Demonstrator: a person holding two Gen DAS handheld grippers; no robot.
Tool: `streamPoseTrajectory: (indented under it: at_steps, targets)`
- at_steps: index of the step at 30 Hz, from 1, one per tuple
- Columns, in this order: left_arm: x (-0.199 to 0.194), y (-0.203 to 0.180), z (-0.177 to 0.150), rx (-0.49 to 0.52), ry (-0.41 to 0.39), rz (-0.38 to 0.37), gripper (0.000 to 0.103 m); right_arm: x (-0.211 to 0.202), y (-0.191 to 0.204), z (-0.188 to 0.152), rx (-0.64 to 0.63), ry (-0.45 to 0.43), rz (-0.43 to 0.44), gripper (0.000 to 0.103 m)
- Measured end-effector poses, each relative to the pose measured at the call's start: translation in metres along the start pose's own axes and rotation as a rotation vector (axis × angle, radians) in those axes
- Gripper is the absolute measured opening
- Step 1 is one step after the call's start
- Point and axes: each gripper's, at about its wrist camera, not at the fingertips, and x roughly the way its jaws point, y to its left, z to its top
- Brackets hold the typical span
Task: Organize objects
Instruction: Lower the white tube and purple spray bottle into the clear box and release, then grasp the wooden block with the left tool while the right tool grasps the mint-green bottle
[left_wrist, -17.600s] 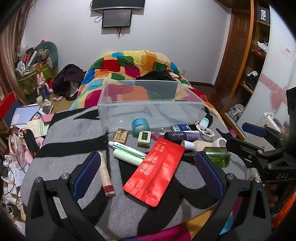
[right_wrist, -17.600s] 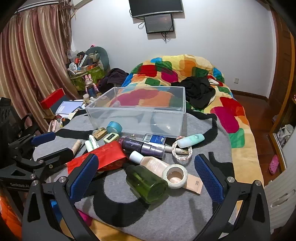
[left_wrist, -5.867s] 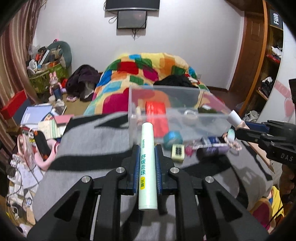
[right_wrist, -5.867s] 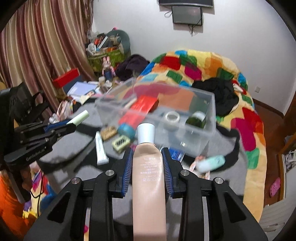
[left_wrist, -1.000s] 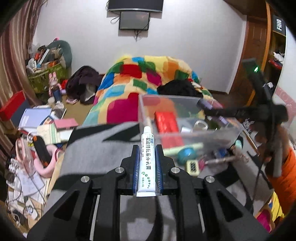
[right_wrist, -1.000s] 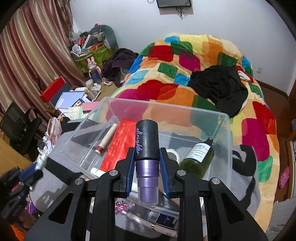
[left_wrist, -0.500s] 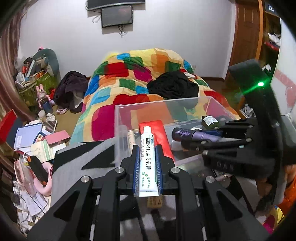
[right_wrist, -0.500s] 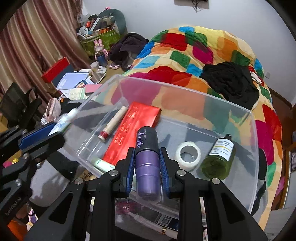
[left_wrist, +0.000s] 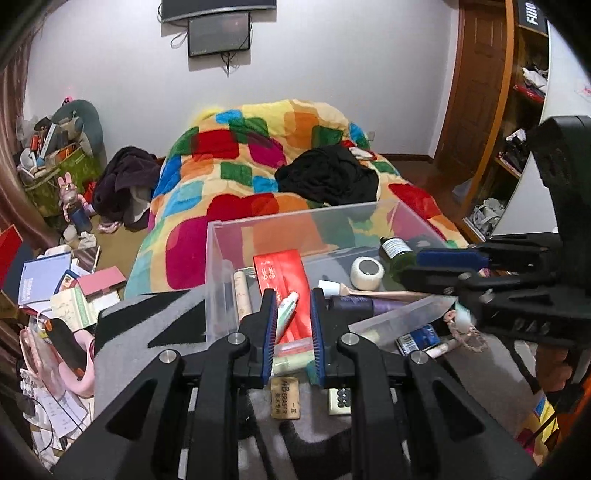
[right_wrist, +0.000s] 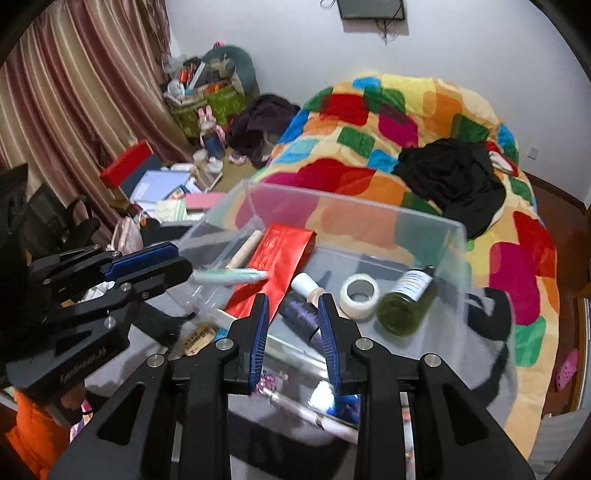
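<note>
A clear plastic box (left_wrist: 295, 216) (right_wrist: 354, 206) sits on the grey blanket. My left gripper (left_wrist: 294, 293) (right_wrist: 184, 258) hovers at the box's near-left corner, its jaws a narrow gap apart. A white-green toothpaste tube (left_wrist: 285, 314) (right_wrist: 229, 275) shows blurred and tilted just past the fingertips, slimmer than the gap, over the red pouch (left_wrist: 284, 273). My right gripper (right_wrist: 293, 298) (left_wrist: 410, 266) stands open above the box's front wall with nothing between its pads. The purple bottle (right_wrist: 301, 314) (left_wrist: 354, 304) lies on the box floor below it.
Also in the box are a tape roll (right_wrist: 359, 291), a green bottle (right_wrist: 404, 302) and a beige tube. A brown packet (left_wrist: 284, 400), a small dotted case (left_wrist: 340, 398) and a blue pack (left_wrist: 417, 338) lie before the front wall. A quilted bed stands behind, with floor clutter on the left.
The purple bottle has left my right gripper and now lies in the box. The toothpaste tube has slid forward out of my left jaws. Both grippers have drawn back slightly.
</note>
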Motion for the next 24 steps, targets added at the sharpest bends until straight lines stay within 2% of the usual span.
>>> streamPoseTrajectory:
  at_steps: [5, 9, 16, 24]
  targets:
    - [-0.016, -0.001, -0.006, 0.002, -0.014, -0.011, 0.019, -0.031, -0.012, -0.013, 0.025, -0.055, -0.022, 0.032]
    - [-0.020, -0.002, -0.019, -0.004, -0.005, -0.013, 0.029, -0.042, -0.022, -0.030, 0.039, -0.064, -0.071, 0.039]
    - [-0.013, 0.003, -0.051, -0.020, 0.063, -0.007, 0.041, -0.036, -0.051, -0.068, 0.097, 0.007, -0.132, 0.044]
    - [0.006, 0.014, -0.083, -0.054, 0.158, -0.001, 0.046, -0.019, -0.084, -0.100, 0.204, 0.079, -0.154, 0.046]
